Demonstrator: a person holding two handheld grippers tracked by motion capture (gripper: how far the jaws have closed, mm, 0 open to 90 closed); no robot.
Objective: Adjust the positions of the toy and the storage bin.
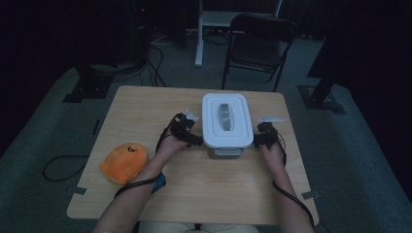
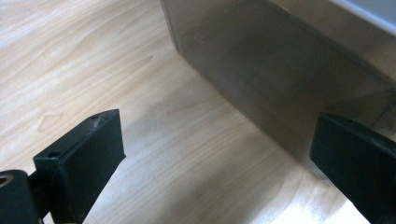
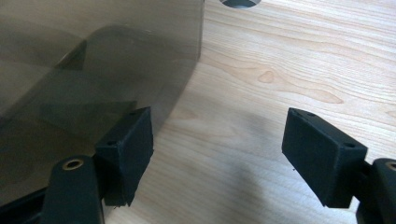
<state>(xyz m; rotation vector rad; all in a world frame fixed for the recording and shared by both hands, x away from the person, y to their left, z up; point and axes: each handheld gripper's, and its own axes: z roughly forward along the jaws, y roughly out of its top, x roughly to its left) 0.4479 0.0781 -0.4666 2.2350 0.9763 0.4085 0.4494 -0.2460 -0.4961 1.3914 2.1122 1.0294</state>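
Table: light wood-grain table (image 1: 145, 111) in a dim room; the person's forearms enter from its near edge.
Container: lidded plastic storage box (image 1: 227, 121), white lid with a grey handle recess, standing upright on the table right of centre, between the two grippers.
Container wall: smoky translucent side (image 2: 261, 70), resting on the tabletop; seen also in the right gripper view (image 3: 93, 65).
Left gripper: (image 1: 187, 130) at the box's left side, low near the tabletop; jaws spread wide, holding nothing; one jaw close beside the box wall, contact cannot be told.
Right gripper: (image 1: 266, 134) at the box's right side; jaws spread wide, holding nothing; one jaw just beside the wall.
Plush toy: orange soft toy (image 1: 124, 162) at the table's left near edge, well apart from the box.
Background: dark folding chair (image 1: 260, 43) beyond the table.
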